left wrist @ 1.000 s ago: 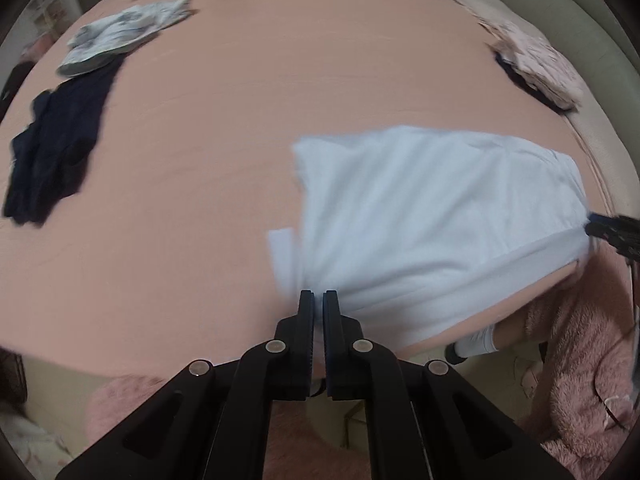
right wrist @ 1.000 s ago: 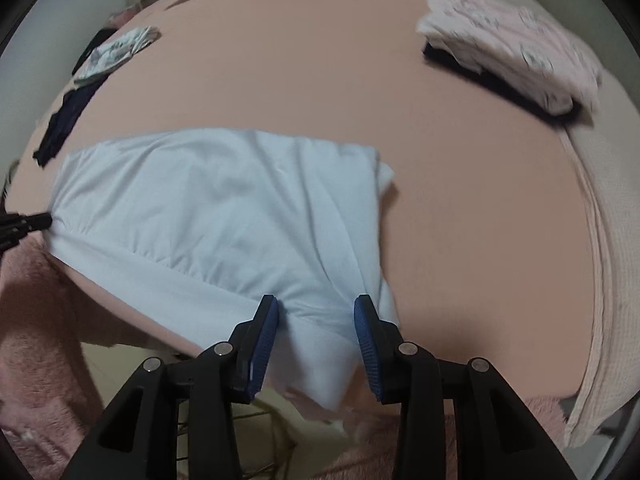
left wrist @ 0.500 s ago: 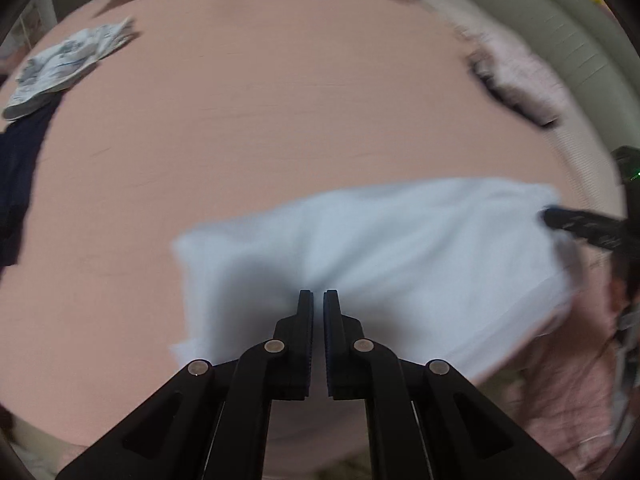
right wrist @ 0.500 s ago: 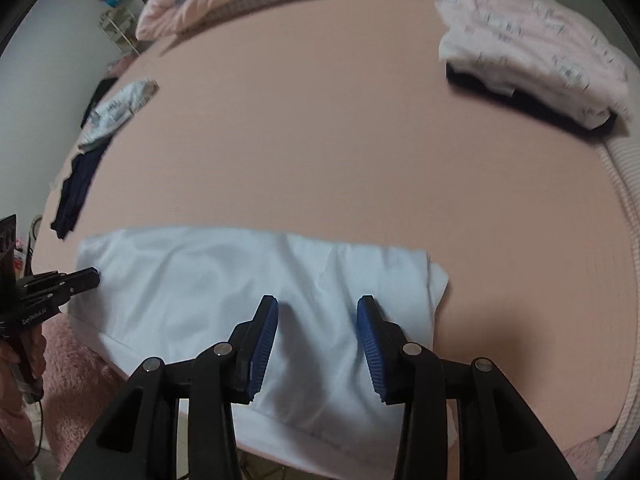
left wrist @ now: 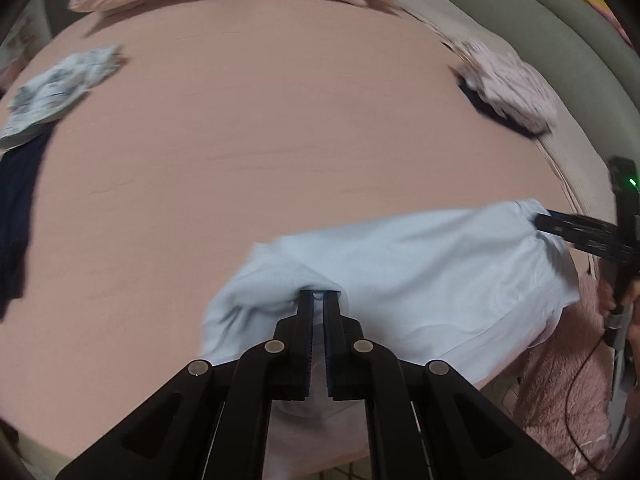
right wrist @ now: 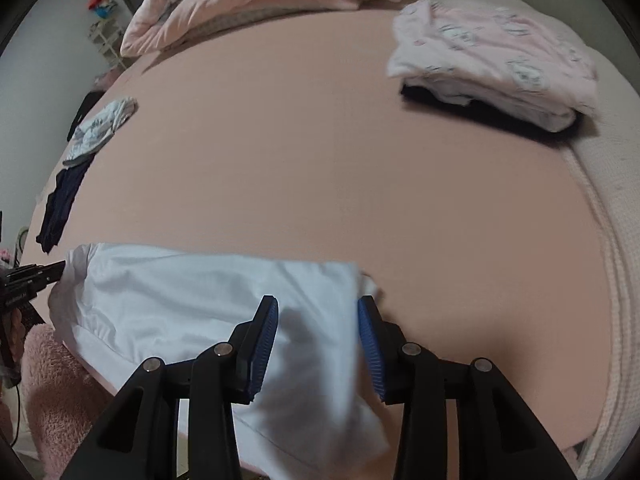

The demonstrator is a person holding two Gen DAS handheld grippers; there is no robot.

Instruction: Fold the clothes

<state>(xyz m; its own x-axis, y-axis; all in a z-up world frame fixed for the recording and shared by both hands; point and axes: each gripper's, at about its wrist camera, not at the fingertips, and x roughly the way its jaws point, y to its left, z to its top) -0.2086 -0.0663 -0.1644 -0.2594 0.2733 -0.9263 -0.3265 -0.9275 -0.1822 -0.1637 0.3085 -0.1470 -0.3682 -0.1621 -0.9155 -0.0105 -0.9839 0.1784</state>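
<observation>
1. The white garment (right wrist: 192, 300) lies near the front edge of the bed (right wrist: 320, 160), and its lower part hangs over that edge.
2. The left tongs (left wrist: 319, 300) are pressed together on a pinch of the white garment at its left end.
3. The right tongs (right wrist: 316, 328) stand apart over the garment's right end. The cloth lies between the jaws, but the pads do not seem to press on it.
4. Already done, as I judge: a folded stack (right wrist: 496, 56), pink on top and dark below, sits by the far right edge of the bed.
5. Still left: the white garment is only partly folded, and a patterned piece (right wrist: 100, 128) and a dark piece (right wrist: 60, 204) lie loose along the left edge.
6. So the task looks about in the middle.
7. No brand or readable writing shows. There is small lettering on the left tongs' body in the right view, but it is too blurred to read.
</observation>
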